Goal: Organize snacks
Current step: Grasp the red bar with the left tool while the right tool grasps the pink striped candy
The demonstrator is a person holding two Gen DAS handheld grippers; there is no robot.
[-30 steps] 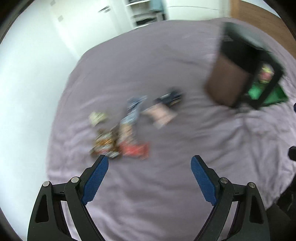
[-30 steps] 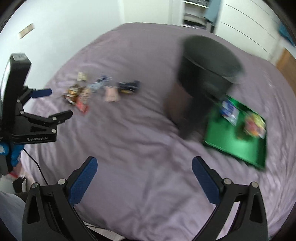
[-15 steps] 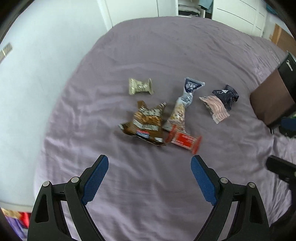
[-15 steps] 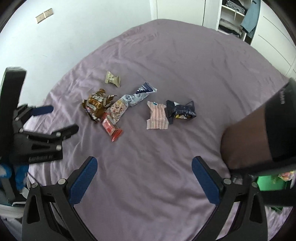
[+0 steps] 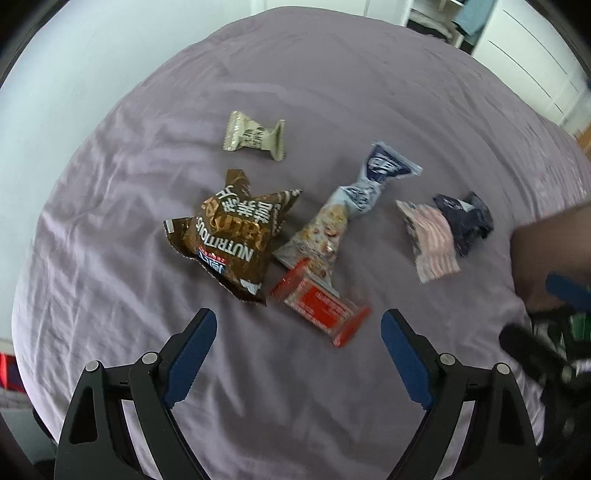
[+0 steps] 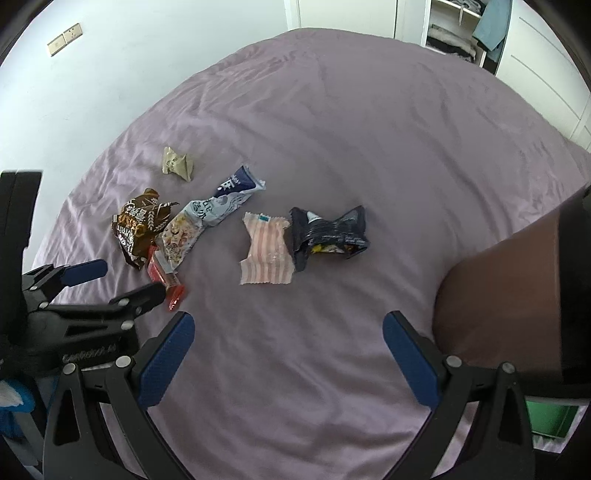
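Several snack packets lie on a purple bedsheet (image 5: 295, 74). In the left wrist view: a brown packet (image 5: 236, 229), a red bar (image 5: 321, 306), a pale blue pouch (image 5: 343, 214), a beige candy (image 5: 255, 136), a pink striped packet (image 5: 432, 236) and a dark navy packet (image 5: 465, 218). My left gripper (image 5: 299, 354) is open and empty, just short of the red bar. My right gripper (image 6: 288, 354) is open and empty, short of the pink packet (image 6: 267, 254) and navy packet (image 6: 328, 232). The left gripper (image 6: 110, 280) also shows there, over the red bar (image 6: 162, 269).
A dark brown box-like object (image 6: 517, 295) stands at the right, with a green tray (image 6: 546, 421) edge behind it. White wall and wardrobe (image 6: 461, 29) border the bed. The bed edge falls away at the left (image 5: 22, 332).
Both grippers swung left, from the dark box and green tray to the snack pile, and came closer to it. Both stayed open.
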